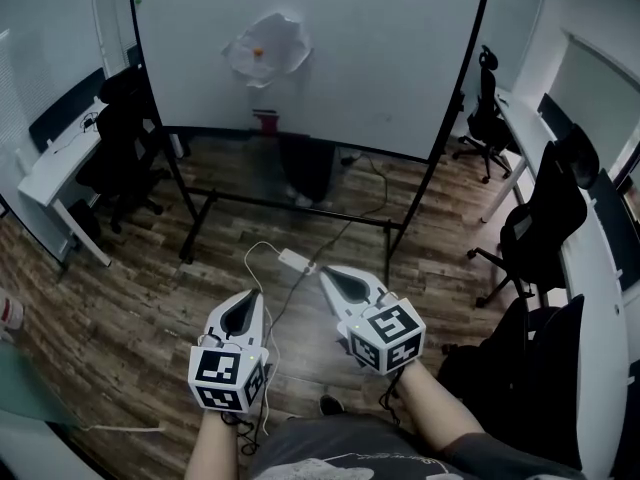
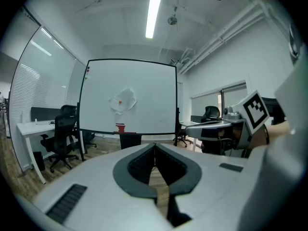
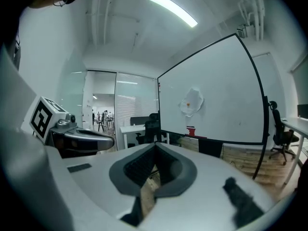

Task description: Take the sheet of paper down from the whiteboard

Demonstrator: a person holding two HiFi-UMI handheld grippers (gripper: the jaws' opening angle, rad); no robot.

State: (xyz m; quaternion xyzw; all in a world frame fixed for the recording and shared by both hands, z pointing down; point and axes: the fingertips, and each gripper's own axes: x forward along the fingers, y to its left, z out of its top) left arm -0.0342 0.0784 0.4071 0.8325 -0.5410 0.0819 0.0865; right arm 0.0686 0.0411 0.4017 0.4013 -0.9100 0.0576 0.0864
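Head view has the whiteboard point(image 1: 380, 58) standing across the room ahead of me, on a black frame point(image 1: 290, 206) whose legs rest on the wooden floor point(image 1: 120, 308). The sheet of paper point(image 1: 266, 48) is on the whiteboard's face, left of its middle and in its upper part. Its edges look crinkled, and a small orange dot point(image 1: 260, 52) sits near its centre. Straight below the paper, at the whiteboard's lower edge, is a small red thing point(image 1: 266, 118); I cannot tell what it is.

My left gripper point(image 1: 254, 294) and my right gripper point(image 1: 326, 272) are both well apart from the whiteboard, side by side in front of it, noses aimed toward it. In the left gripper view my jaws are pressed together at the tips with nothing between them, and the paper shows far ahead on the whiteboard. In the right gripper view my jaws likewise meet at the tips and grip nothing. From there the whiteboard stands off to the right, with the paper on it.

On the floor between my grippers and the whiteboard's legs lies a white power strip point(image 1: 296, 260) with a cable point(image 1: 247, 268). A black office chair point(image 1: 125, 138) and a white desk point(image 1: 55, 163) stand left of the whiteboard, and more black chairs point(image 1: 545, 218) stand to its right.
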